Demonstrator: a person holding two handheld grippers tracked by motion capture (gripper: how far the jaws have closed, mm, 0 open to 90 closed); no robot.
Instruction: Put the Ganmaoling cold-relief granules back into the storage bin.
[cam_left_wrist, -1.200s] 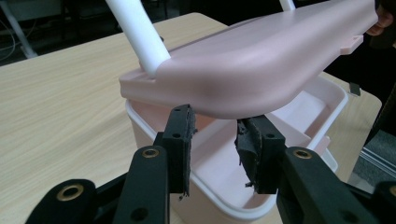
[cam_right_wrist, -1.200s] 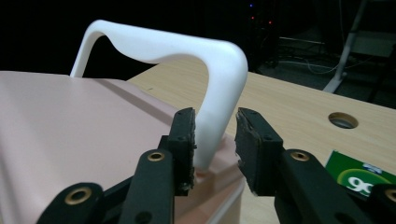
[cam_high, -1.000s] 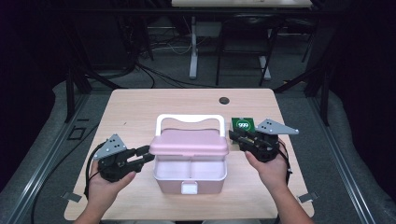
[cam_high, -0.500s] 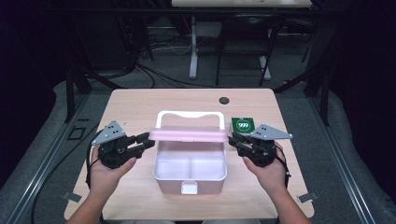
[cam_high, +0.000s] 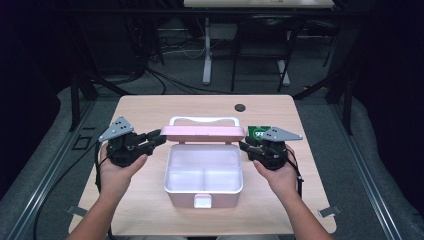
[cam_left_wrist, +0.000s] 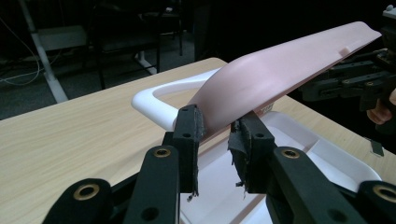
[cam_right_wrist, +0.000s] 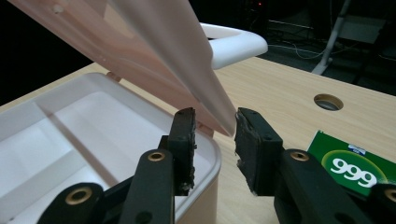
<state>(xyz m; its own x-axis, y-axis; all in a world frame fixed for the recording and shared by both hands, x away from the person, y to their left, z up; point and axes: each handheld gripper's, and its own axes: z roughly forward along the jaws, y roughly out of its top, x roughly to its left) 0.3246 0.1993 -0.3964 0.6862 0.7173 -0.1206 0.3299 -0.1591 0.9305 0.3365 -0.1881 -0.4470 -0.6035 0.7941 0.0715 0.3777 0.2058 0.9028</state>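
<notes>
Here's the table (cam_high: 150, 107) spread under both my grippers, and between them sits the pink lunch box (cam_high: 220, 200), its white two-compartment tray bare and open to the air just below my jaws. I'm in the middle of swinging the lid (cam_high: 202, 132) up and back. It stands tilted on its rear hinge, one end corner in each gripper, with the white carry handle (cam_high: 202, 120) lying on the table beyond it, on the far side from me.

My left gripper (cam_high: 159, 138) has the lid's corner between its pads (cam_left_wrist: 191, 126); the jaws have just been closing on it and now sit narrow, pinching the pink edge. My right gripper (cam_high: 243, 145) is narrow as well, the opposite corner wedged between its pads, and they look pressed to it.

Next, I reckon, I carry both corners farther back together, level with each other so the lid doesn't twist on the hinge, until it rests open. Only then do I let go.

Just off the outer side of my right gripper lies a small green packet (cam_right_wrist: 355, 168), flat on the wood, with "999" in white inside a pale ring. There's smaller print above it, too fine to read. Farther ahead of that gripper is a round cable hole (cam_high: 240, 107).
</notes>
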